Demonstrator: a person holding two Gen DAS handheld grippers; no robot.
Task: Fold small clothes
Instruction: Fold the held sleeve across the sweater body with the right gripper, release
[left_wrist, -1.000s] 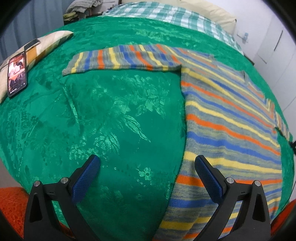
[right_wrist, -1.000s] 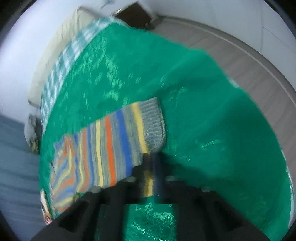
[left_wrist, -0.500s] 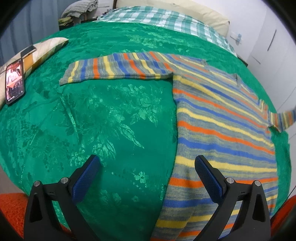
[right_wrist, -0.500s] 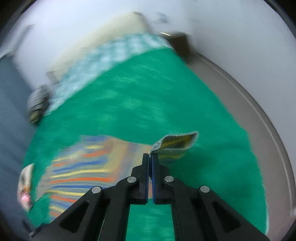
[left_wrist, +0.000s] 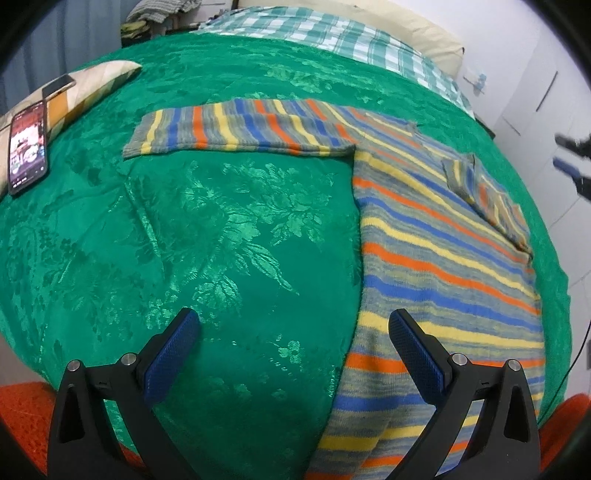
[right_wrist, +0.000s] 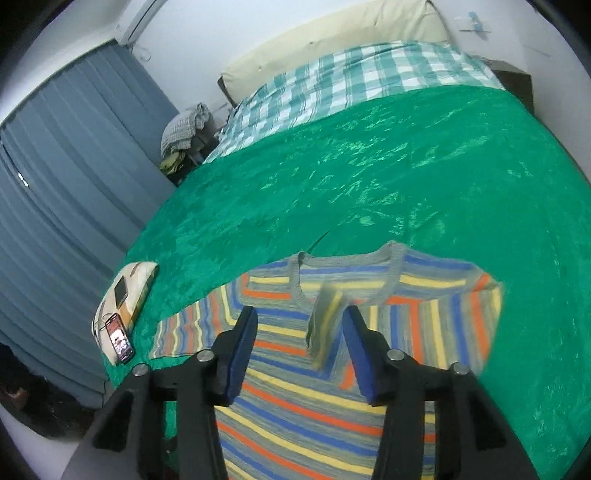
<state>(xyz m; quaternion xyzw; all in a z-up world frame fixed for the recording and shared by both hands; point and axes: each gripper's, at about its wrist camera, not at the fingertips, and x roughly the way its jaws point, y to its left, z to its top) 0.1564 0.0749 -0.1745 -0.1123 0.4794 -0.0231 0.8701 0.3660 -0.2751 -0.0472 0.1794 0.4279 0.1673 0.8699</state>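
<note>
A striped knit sweater (left_wrist: 443, 258) lies flat on the green bedspread (left_wrist: 221, 240), its left sleeve (left_wrist: 236, 129) stretched out to the left. The right sleeve (left_wrist: 491, 195) is folded inward over the body. My left gripper (left_wrist: 293, 354) hovers open over the sweater's lower left edge, holding nothing. In the right wrist view my right gripper (right_wrist: 300, 350) hangs above the chest below the neckline (right_wrist: 343, 273). Its jaws are opening, and the blurred sleeve cuff (right_wrist: 325, 321) drops loose between them, not pressed. The right gripper (left_wrist: 569, 158) also shows at the far right edge.
A phone (left_wrist: 27, 147) lies beside a patterned cushion (left_wrist: 92, 85) at the bed's left edge. A checked sheet (left_wrist: 332, 33) and a cream pillow (right_wrist: 332, 40) cover the head end. Grey curtains (right_wrist: 74, 184) and a clothes pile (right_wrist: 184, 125) stand beyond the bed.
My right gripper carried the right sleeve's cuff up and across over the sweater body, then its jaws parted and let it go. The left gripper stayed where it was, open.
</note>
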